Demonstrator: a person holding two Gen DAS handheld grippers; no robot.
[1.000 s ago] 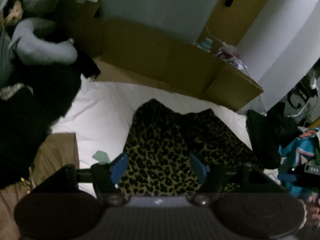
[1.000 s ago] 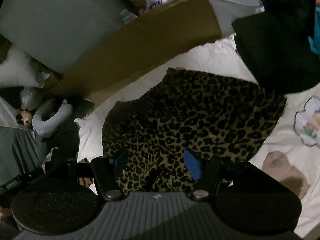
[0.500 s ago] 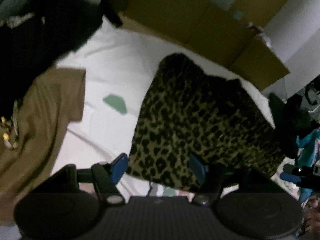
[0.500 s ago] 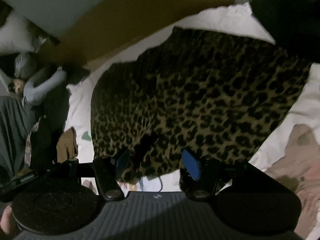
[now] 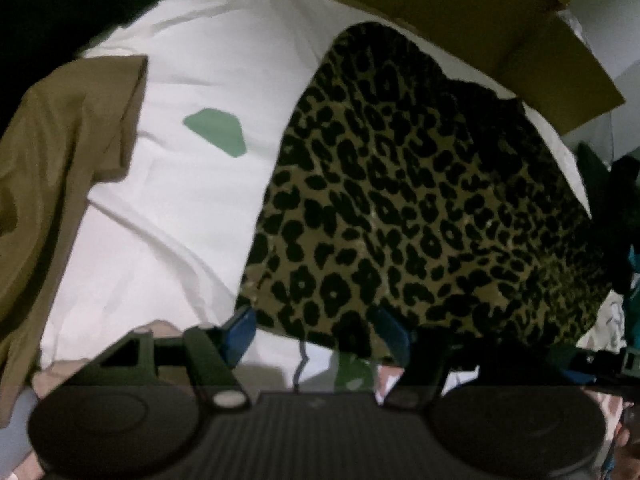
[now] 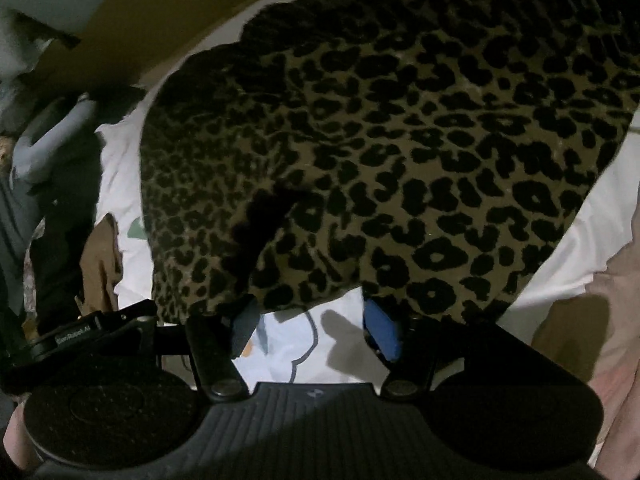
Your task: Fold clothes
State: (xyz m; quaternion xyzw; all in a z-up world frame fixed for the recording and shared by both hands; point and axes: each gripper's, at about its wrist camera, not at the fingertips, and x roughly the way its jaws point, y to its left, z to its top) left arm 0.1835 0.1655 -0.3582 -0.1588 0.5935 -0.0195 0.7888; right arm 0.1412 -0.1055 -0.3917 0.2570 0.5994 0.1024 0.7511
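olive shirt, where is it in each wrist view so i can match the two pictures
Left wrist view: the olive shirt fills the left edge, lying on the white sheet, well left of the leopard print garment.
Right wrist view: only a small brown-looking strip shows at the lower left, just left of the leopard print garment.
Shared landmark: the green patch on the sheet, between shirt and garment.

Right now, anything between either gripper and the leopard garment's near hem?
Nothing visible. The left gripper and right gripper both stand open just short of the leopard-print garment, with only white bedsheet between their fingers. The olive garment lies off to the side.
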